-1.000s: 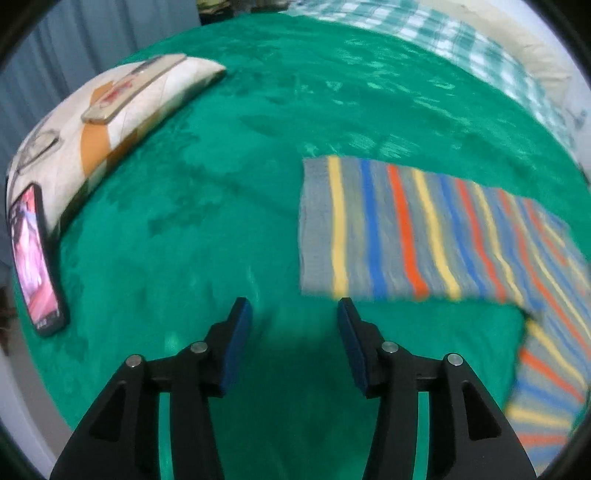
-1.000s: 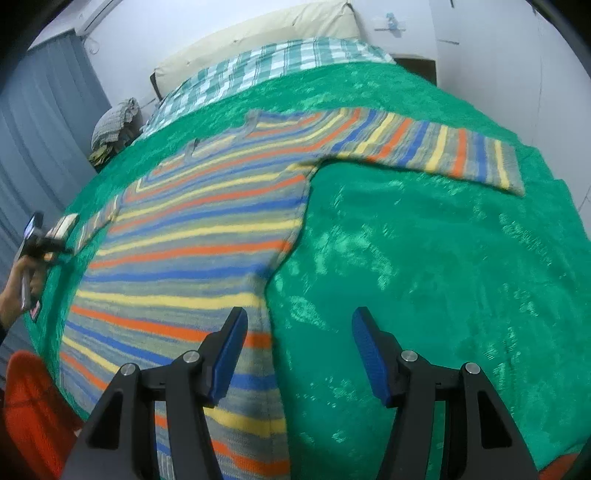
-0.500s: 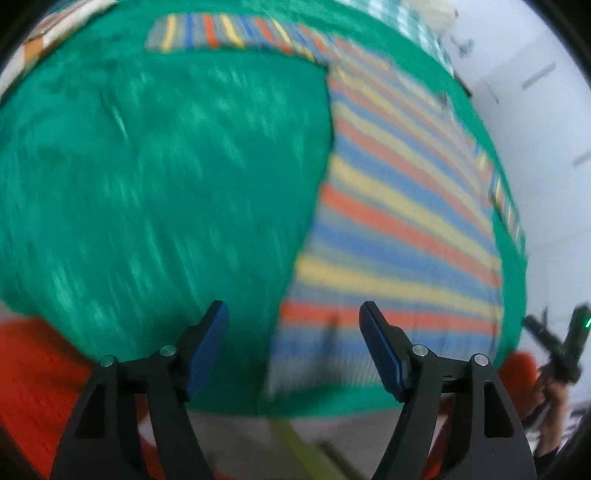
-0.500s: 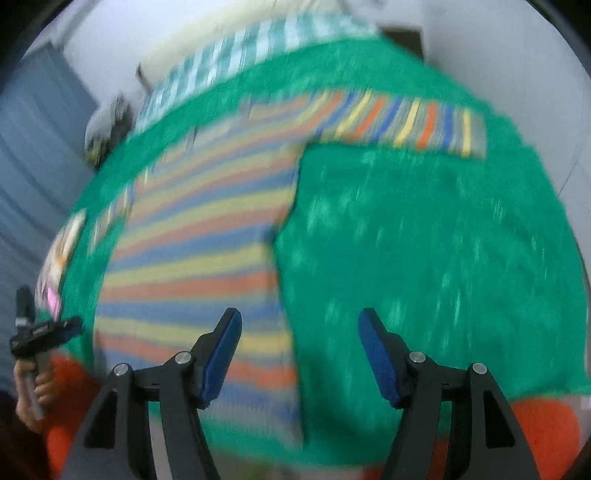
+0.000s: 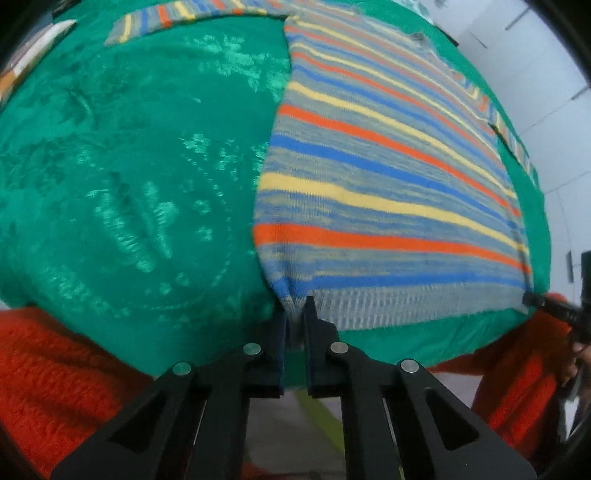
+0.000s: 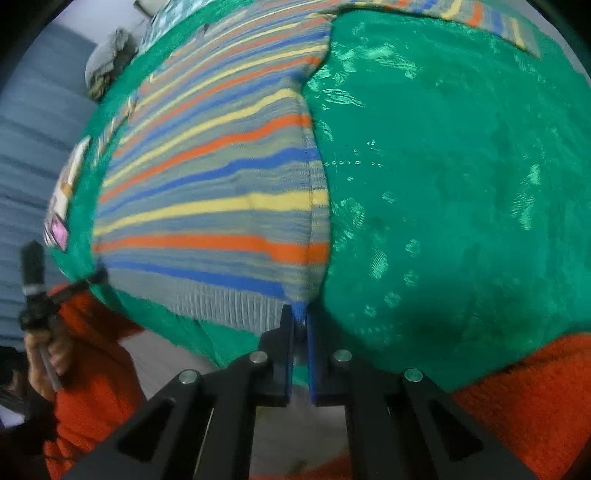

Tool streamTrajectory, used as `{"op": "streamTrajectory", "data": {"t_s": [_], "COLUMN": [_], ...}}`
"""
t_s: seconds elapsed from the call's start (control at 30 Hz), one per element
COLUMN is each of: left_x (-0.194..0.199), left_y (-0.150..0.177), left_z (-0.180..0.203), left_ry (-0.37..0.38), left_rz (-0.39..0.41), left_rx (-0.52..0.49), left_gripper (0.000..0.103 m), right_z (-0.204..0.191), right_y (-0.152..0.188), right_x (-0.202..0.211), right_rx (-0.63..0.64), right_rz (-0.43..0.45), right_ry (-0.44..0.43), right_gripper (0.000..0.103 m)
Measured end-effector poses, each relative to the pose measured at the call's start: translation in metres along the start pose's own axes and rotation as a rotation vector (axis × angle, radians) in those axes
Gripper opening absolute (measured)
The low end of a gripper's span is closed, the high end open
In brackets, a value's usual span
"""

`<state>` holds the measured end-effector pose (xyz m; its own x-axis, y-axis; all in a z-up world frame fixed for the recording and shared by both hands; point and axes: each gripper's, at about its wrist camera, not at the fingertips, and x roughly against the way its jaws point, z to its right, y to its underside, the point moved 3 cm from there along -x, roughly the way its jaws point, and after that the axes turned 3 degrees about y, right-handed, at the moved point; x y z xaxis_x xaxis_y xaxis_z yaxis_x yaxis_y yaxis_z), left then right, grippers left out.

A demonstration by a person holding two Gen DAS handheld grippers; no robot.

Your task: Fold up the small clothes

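My left gripper and right gripper have just closed, each apparently pinching a hem corner of the sweater.

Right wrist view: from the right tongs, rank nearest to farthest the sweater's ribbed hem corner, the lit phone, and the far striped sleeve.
1. Ribbed grey hem corner of the striped knit sweater, pinched in the right tongs.
2. Lit phone, left edge of the green blanket.
3. Far striped sleeve, top right.
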<state>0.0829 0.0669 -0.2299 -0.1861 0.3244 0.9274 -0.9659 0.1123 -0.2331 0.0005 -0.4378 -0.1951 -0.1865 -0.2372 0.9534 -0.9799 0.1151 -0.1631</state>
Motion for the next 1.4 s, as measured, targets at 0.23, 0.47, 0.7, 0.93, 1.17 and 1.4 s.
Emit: {"op": "streamTrajectory", "data": {"t_s": [0.23, 0.47, 0.7, 0.93, 1.17, 1.4], "left_x": [-0.027, -0.023, 0.016, 0.056, 0.064, 0.064], "left_y": [0.001, 0.004, 0.018, 0.005, 0.006, 0.004], "left_z": [0.013, 0.006, -0.001, -0.031, -0.049, -0.04], "left_ry": [-0.067, -0.044, -0.092, -0.09, -0.122, -0.196], "left_rz": [-0.07, -0.06, 0.065, 0.284, 0.364, 0.411], "left_rx": [-0.039, -0.014, 0.002, 0.146, 0.257, 0.211], "left_gripper": [0.005, 0.009, 0.064, 0.075, 0.088, 0.091], "right_z": [-0.008, -0.008, -0.012, -0.005, 0.0, 0.02], "right_y": [0.006, 0.007, 0.017, 0.024, 0.039, 0.03], "right_x": [-0.011, -0.021, 0.009, 0.088, 0.111, 0.093], "right_rx": [0.049, 0.023, 0.015, -0.137, -0.227, -0.267], "right_rz": [-0.063, -0.068, 0.051, 0.538, 0.766, 0.708], "right_ry": [0.124, 0.131, 0.231, 0.306, 0.288, 0.233], "right_gripper": [0.005, 0.005, 0.052, 0.067, 0.075, 0.075]}}
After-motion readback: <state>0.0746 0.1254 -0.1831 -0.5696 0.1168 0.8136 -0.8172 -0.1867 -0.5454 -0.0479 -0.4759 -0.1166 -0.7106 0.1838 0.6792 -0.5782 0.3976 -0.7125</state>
